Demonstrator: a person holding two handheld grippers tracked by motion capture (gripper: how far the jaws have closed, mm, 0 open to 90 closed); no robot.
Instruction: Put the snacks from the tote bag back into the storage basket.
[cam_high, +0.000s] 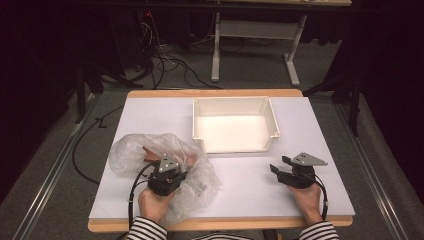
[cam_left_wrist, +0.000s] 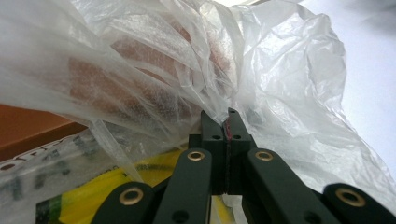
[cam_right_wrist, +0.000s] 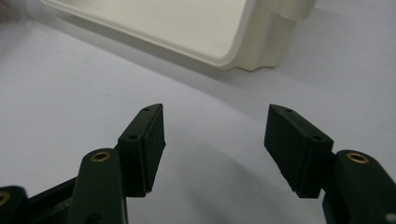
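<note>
Plastic bag (cam_high: 162, 165): crumpled at the table's (cam_high: 240, 200) left front, boxes inside.
Left gripper (cam_left_wrist: 226, 122): pinching a thin fold; film may tear or slip.
Tray (cam_high: 235, 125): empty, middle back.
Right gripper (cam_right_wrist: 215, 149): spread, holding nothing.

We wear black-and-white striped sleeves (cam_high: 150, 231). Each tool, left (cam_high: 168, 172) and right (cam_high: 280, 167), is black, carries a grey three-cornered plate, brass-ringed jaw pivots, and a trailing black cable.

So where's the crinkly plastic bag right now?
In the high view the plastic bag lies on the table's left side, near the front edge, left of the white bin. The left gripper is pinching its film.
</note>
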